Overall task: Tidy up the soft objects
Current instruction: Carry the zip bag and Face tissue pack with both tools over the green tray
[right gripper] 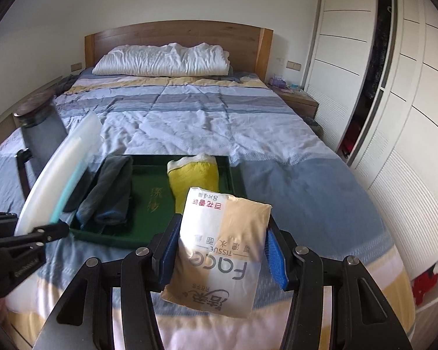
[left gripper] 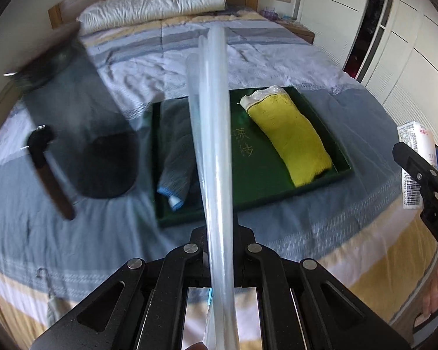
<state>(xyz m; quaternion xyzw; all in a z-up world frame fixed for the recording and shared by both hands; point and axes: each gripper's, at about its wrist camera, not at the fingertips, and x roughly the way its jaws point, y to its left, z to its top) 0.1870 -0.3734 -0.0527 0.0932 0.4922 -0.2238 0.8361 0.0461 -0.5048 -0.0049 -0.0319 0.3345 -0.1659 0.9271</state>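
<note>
A dark green tray (left gripper: 260, 186) (right gripper: 149, 230) lies on the bed. In it are a rolled yellow cloth (left gripper: 292, 137) (right gripper: 194, 179) on the right and rolled grey socks (left gripper: 176, 151) (right gripper: 111, 189) on the left. My left gripper (left gripper: 220, 233) is shut on a flat translucent plastic bag (left gripper: 210, 122) (right gripper: 61, 169), held edge-on above the tray's near side. My right gripper (right gripper: 223, 250) is shut on a white and beige tissue pack (right gripper: 224, 250) (left gripper: 416, 157), held above the bed just in front of the tray's right end.
A dark grey bottle with a strap (left gripper: 78, 116) (right gripper: 41, 128) hangs blurred at the left. White pillows (right gripper: 163, 59) lie at the wooden headboard (right gripper: 175, 33). A nightstand (right gripper: 299, 99) and white wardrobe doors (right gripper: 394, 93) stand to the right.
</note>
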